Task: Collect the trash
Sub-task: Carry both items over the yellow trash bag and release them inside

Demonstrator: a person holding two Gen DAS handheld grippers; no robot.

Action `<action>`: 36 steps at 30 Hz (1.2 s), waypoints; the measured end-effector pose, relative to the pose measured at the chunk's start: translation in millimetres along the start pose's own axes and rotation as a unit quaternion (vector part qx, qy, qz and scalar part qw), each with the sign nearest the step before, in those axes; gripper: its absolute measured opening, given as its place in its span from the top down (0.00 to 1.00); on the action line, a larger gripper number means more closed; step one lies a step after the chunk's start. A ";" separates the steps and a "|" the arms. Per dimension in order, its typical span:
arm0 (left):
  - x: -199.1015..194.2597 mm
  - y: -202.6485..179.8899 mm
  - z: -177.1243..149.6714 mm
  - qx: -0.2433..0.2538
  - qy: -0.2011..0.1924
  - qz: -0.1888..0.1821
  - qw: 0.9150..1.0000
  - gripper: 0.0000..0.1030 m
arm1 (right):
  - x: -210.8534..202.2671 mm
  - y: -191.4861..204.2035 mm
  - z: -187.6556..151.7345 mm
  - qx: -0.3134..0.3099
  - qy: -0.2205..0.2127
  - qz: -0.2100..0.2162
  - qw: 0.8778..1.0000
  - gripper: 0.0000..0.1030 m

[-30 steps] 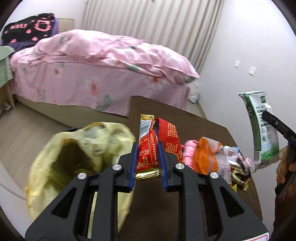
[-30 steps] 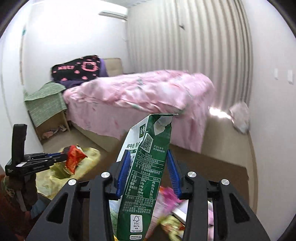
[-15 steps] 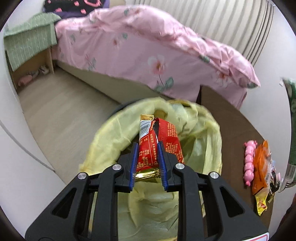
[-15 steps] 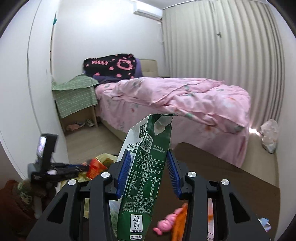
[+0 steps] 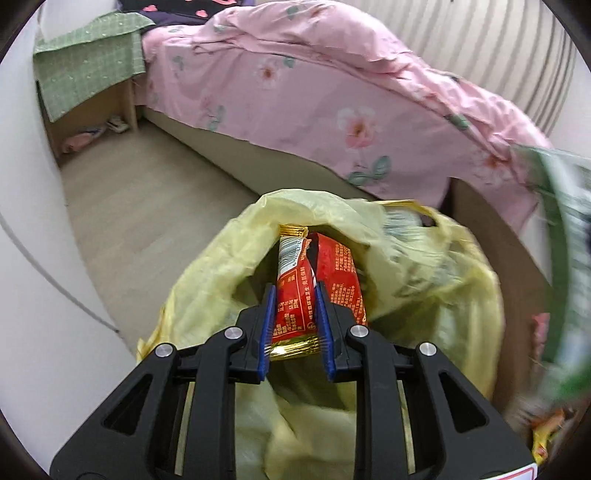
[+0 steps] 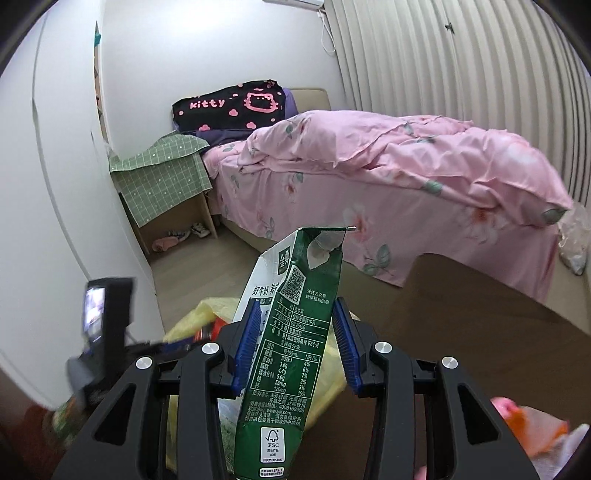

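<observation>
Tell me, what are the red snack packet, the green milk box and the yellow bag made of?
Red snack packet: probably shiny plastic foil, with a glinting gold crimped end. Green milk box: looks like printed coated paperboard, creased, its top torn open. Yellow bag: thin, soft plastic film, crinkled and slightly see-through.

bedroom interior: bed (image 6: 388, 177) under a pink floral duvet (image 6: 399, 155), black "kitty" blanket (image 6: 232, 107) at its head; bedside cabinet (image 6: 173, 210) draped in green checked cloth (image 6: 162, 173); pale wood floor (image 5: 147, 206); white walls (image 6: 184, 48); closed ribbed curtains (image 6: 461, 62); wall air conditioner (image 6: 295, 2) above.
</observation>
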State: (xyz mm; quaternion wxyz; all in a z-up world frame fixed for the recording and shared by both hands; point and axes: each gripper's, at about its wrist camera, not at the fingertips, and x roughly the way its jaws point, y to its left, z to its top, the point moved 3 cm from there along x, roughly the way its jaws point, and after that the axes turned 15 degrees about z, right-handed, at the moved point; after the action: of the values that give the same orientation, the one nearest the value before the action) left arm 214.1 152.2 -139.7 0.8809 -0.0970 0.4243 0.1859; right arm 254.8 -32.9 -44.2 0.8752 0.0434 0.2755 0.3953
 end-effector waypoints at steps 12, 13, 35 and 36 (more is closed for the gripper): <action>-4.1 16.4 -1.3 -0.038 0.018 -0.011 0.999 0.80 | 69.4 6.1 -19.2 0.022 0.078 0.054 0.995 0.63; -2.4 18.5 2.4 -0.048 0.012 -0.003 0.999 0.80 | 71.8 4.6 -22.3 0.031 0.096 0.065 0.993 0.63; 5.1 14.3 19.4 -0.056 -0.004 0.008 0.998 0.80 | 101.1 -23.8 -10.2 0.081 0.127 0.098 0.984 0.67; 4.8 13.1 18.1 -0.050 -0.004 0.007 0.999 0.80 | 96.9 -22.0 -9.4 0.074 0.115 0.091 0.986 0.67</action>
State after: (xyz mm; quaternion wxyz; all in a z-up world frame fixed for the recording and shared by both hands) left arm 224.4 171.3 -132.5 0.8750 -0.1374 0.4120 0.2138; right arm 316.5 20.1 -102.1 0.7926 0.0870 0.3973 0.4544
